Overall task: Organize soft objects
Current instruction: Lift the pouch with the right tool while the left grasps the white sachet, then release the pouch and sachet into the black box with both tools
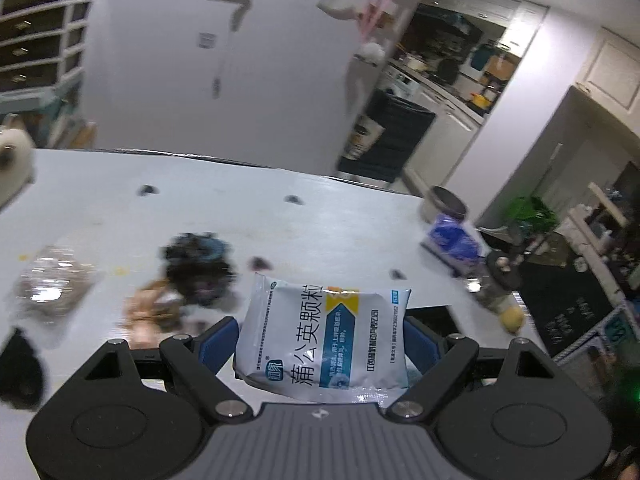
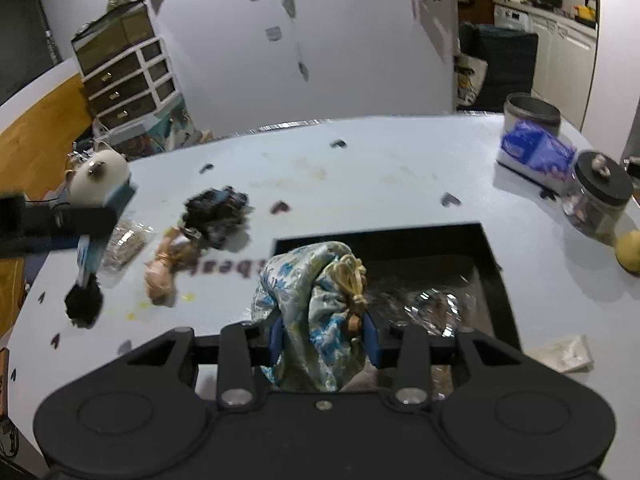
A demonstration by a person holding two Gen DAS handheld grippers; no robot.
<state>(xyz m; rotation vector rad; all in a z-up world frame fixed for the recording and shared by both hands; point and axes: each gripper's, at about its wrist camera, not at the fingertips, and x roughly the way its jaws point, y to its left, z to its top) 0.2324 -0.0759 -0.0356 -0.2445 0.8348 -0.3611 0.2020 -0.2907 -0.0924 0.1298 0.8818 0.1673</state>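
Note:
My left gripper (image 1: 320,344) is shut on a white and blue sachet (image 1: 324,336) with Chinese print, held above the table. My right gripper (image 2: 323,336) is shut on a blue-flowered silk drawstring pouch (image 2: 308,312), held at the front edge of a black rectangular bin (image 2: 492,264) sunk in the table; crinkly foil packets (image 2: 432,304) lie inside it. On the table lie a dark scrunchie-like cloth (image 2: 216,212), also in the left wrist view (image 1: 198,264), a tan pouch (image 2: 162,268) and a clear bag of grains (image 2: 124,244). The left gripper (image 2: 86,264) shows at left.
A blue tissue pack (image 2: 536,152), a grey tin (image 2: 532,114), a black-lidded glass jar (image 2: 596,200) and a lemon (image 2: 630,250) stand at the right. A white cat-shaped toy (image 2: 98,176) sits at the left edge. A white packet (image 2: 564,354) lies beside the bin.

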